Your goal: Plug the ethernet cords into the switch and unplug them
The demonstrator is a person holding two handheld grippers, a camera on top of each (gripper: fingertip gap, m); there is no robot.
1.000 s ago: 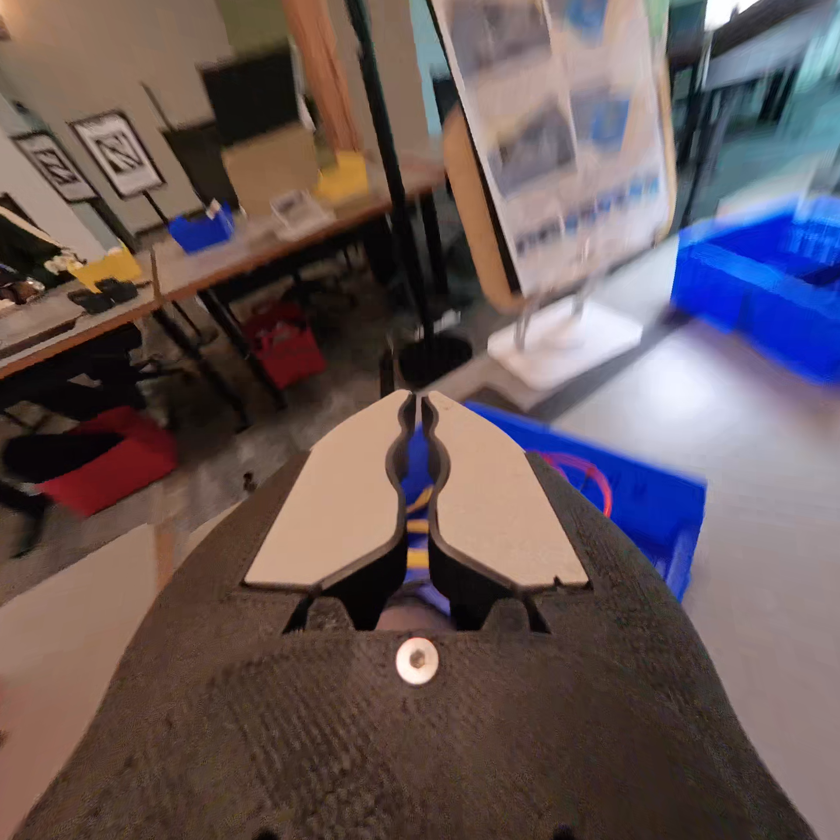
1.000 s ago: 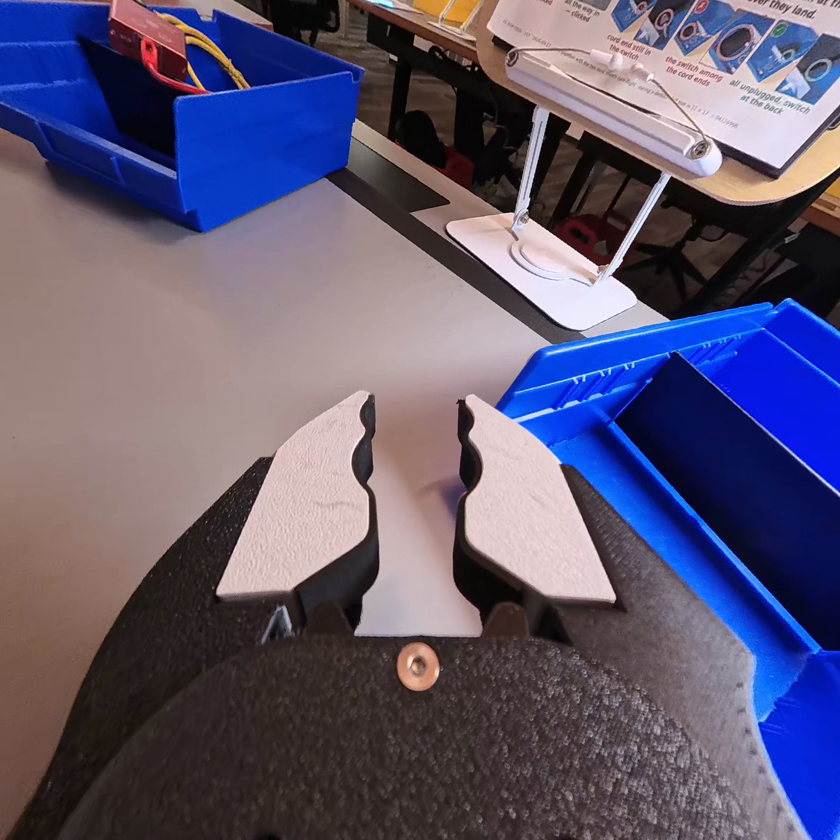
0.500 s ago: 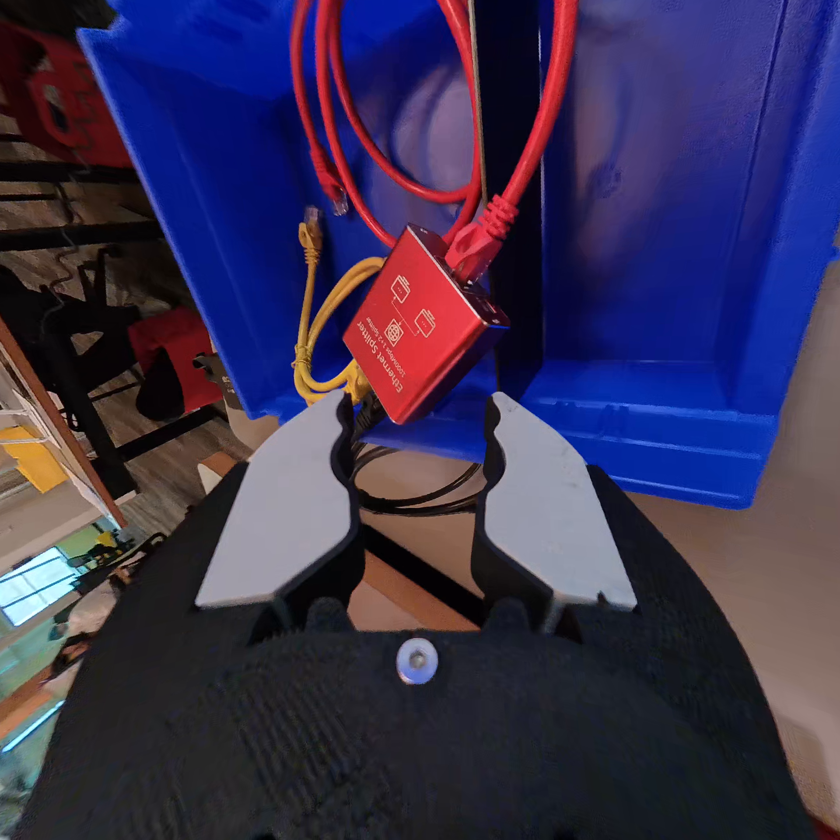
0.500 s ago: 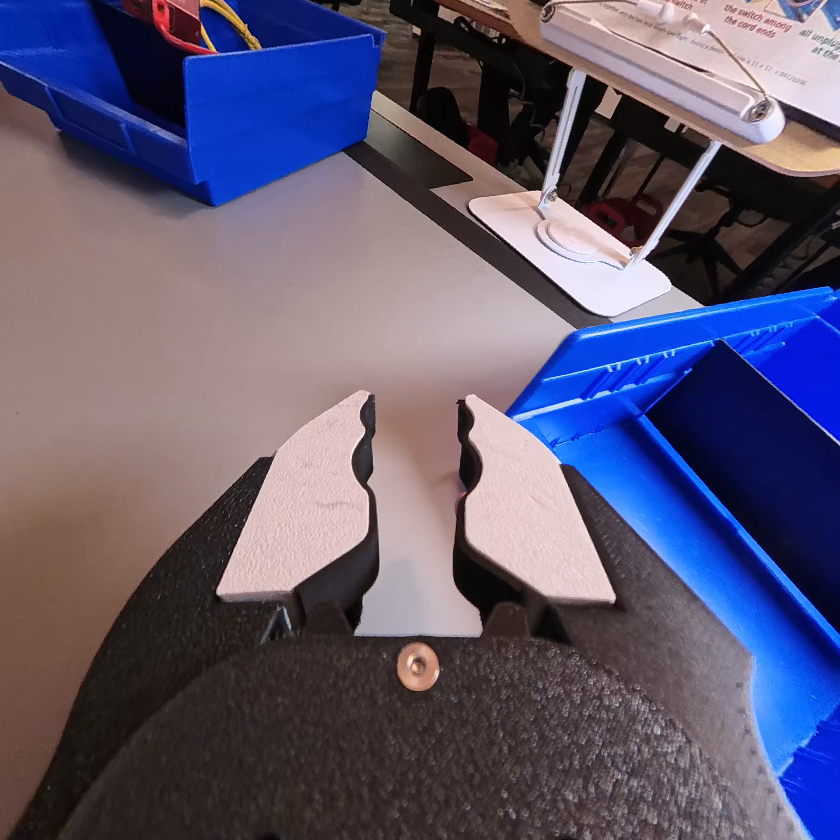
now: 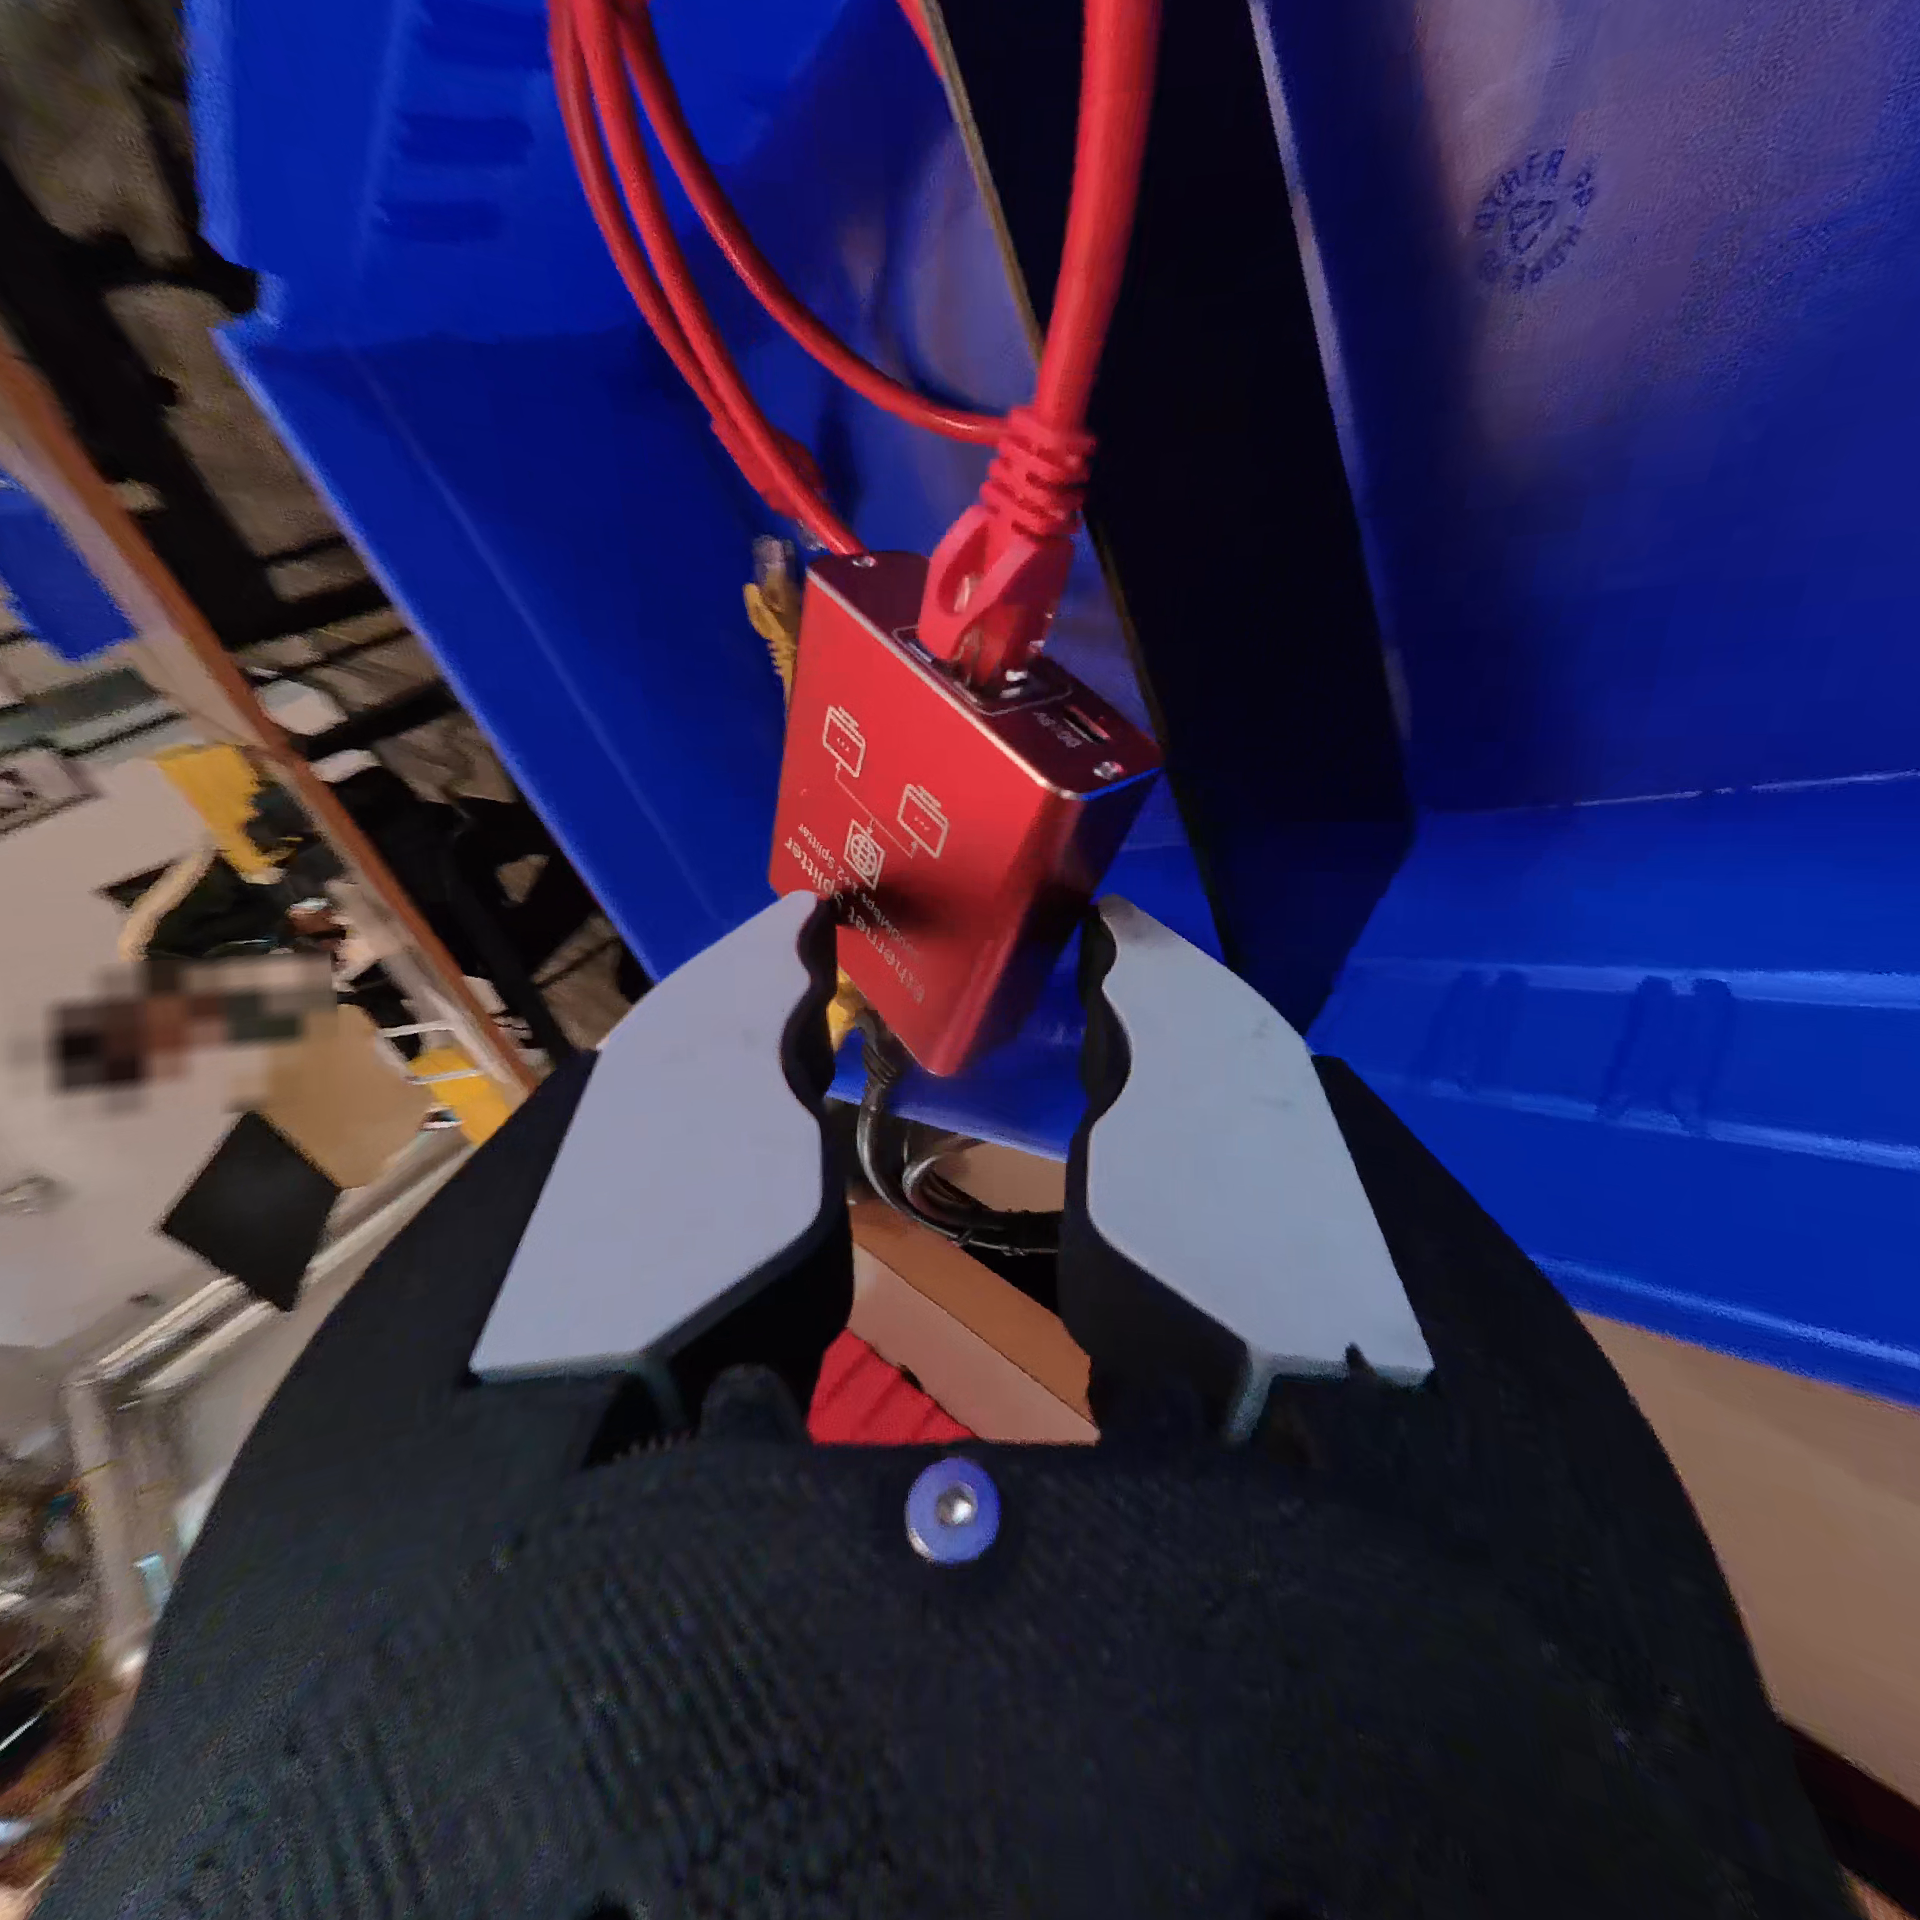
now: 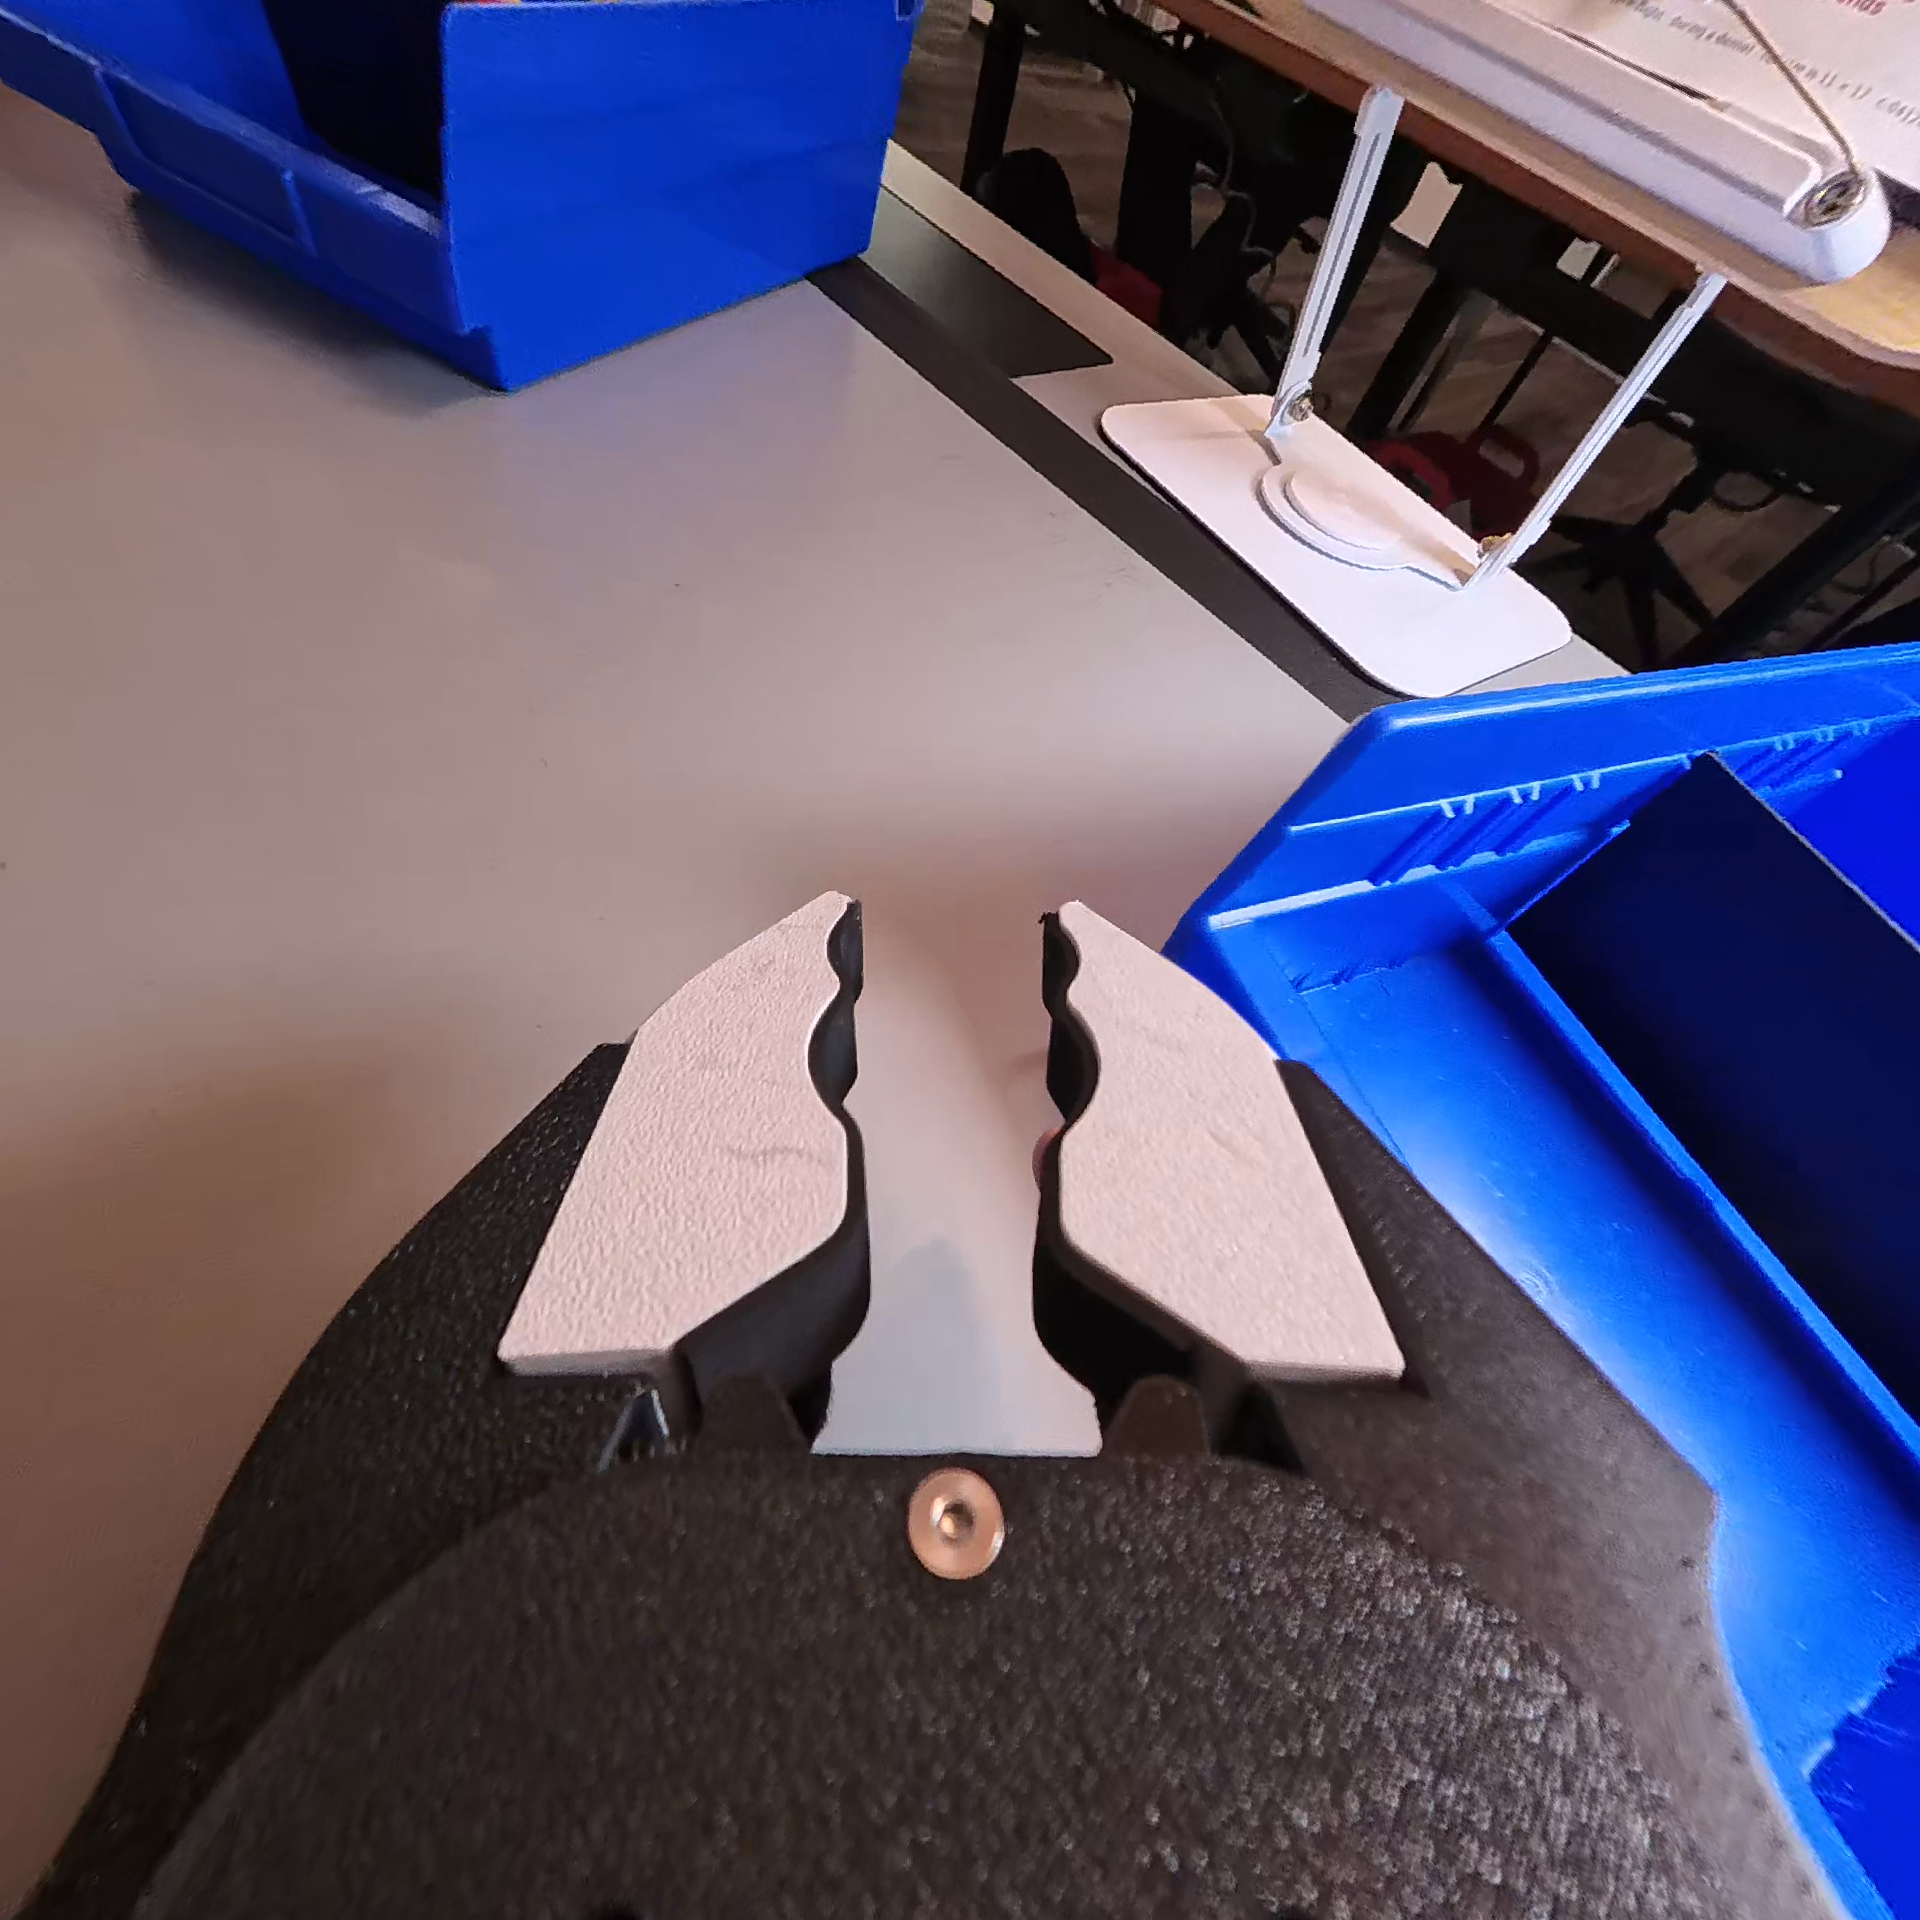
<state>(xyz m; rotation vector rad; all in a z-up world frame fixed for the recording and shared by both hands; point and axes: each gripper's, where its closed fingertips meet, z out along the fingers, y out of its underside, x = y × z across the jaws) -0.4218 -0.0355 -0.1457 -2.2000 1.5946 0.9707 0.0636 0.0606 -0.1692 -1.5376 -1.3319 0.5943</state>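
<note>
In the left wrist view a red switch (image 5: pixel 935 810) lies in a blue bin (image 5: pixel 1662 1039). A red ethernet cord (image 5: pixel 1039 468) is plugged into its far end and loops away. A yellow cord (image 5: pixel 774 613) shows behind its left edge. My left gripper (image 5: pixel 951 914) is open, with a fingertip on each side of the switch's near end; I cannot tell whether they touch it. My right gripper (image 6: pixel 951 914) is open and empty, low over the grey table (image 6: pixel 468 675).
A black cable (image 5: pixel 935 1174) coils under the switch. A dark divider (image 5: pixel 1247 520) splits the bin. In the right wrist view a second blue bin (image 6: pixel 1455 935) sits just right of the gripper, the first bin (image 6: pixel 665 187) at the far left, a white stand (image 6: pixel 1340 561) at the table's edge.
My left gripper swung from facing the room to the bin, opened, and closed in until its tips flank the switch. My right gripper drifted forward along the table and stayed open.
</note>
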